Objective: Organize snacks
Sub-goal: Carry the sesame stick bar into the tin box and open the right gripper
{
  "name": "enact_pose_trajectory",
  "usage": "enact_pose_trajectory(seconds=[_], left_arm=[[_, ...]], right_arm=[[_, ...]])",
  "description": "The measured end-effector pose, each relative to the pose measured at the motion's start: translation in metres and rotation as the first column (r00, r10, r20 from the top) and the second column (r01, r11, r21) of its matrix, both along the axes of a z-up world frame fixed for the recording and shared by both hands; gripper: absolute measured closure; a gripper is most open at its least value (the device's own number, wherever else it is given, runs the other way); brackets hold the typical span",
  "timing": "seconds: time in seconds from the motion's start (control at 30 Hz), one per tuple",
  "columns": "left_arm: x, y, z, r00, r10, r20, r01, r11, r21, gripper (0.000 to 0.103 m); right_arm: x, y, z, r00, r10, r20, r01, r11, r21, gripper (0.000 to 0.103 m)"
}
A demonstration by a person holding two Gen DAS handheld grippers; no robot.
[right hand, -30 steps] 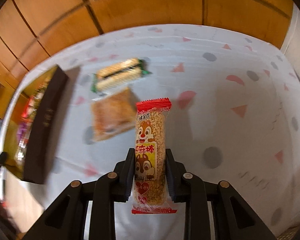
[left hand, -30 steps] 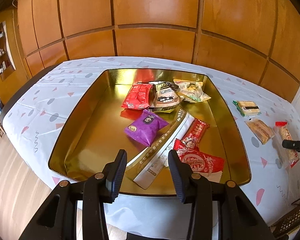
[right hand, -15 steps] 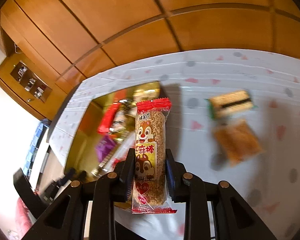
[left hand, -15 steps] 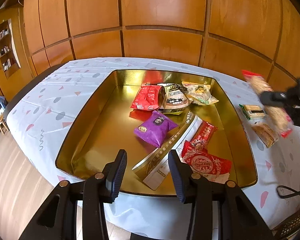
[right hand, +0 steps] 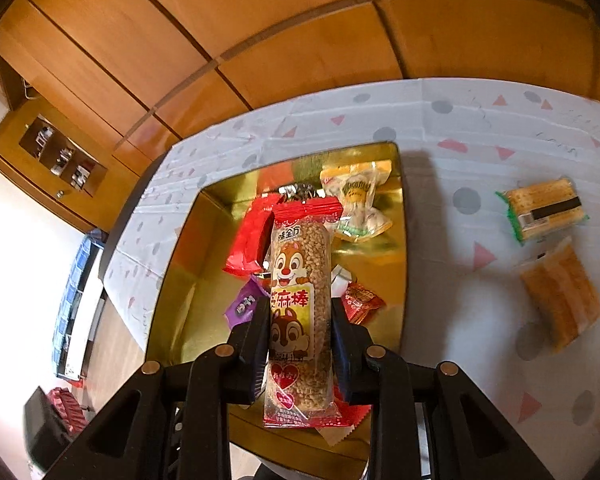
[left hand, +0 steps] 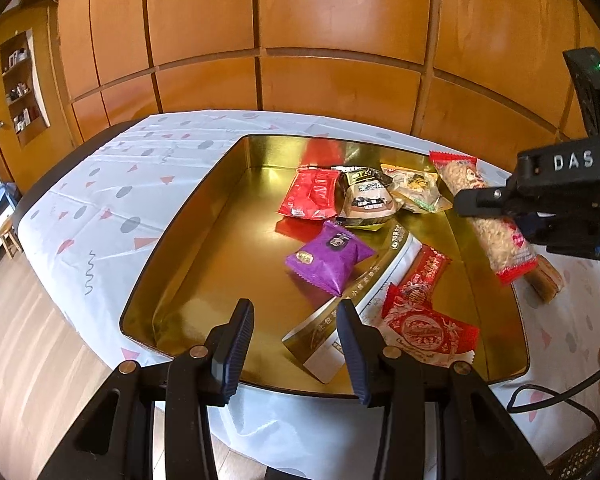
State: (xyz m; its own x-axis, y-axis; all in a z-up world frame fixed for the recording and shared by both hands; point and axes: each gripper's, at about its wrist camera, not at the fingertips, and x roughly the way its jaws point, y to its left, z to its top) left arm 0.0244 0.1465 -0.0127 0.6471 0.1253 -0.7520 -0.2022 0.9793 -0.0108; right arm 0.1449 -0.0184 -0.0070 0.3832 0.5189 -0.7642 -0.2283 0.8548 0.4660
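My right gripper is shut on a sesame stick snack with a squirrel on its wrapper and red ends. It holds it in the air over the gold tray. In the left wrist view the right gripper and the sesame stick hang over the tray's right side. The tray holds a purple packet, red packets and several other snacks. My left gripper is open and empty, above the tray's near edge.
Two snacks lie on the patterned tablecloth right of the tray: a green-edged cracker pack and an orange pack. Wood-panelled walls stand behind the table. A cable trails at the right.
My right gripper has lifted the sesame stick off the cloth and carried it left, over the tray. My left gripper stays open at the tray's near edge.
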Motion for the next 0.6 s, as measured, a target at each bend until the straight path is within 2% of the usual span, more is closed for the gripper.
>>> enact_pose_trajectory(seconds=[0.2,0.43,0.6], left_arm=[[0.0,0.007,0.002,0.999,0.035,0.015,-0.035,0.999,-0.007,0.06],[0.0,0.008,0.0,0.999,0.032,0.007,-0.032,0.999,-0.011,0.06],[0.0,0.006,-0.001,1.0,0.029,0.006,-0.029,1.0,-0.013,0.06]], right_arm=[[0.0,0.002,-0.007,1.0,-0.008,0.004,0.008,1.0,-0.021,0.075],[0.005,0.005,-0.016,1.0,0.001,-0.013,-0.001,0.999,-0.049,0.072],[-0.002,0.004,-0.013,0.999,0.022,0.036,-0.018,0.995,-0.098,0.072]])
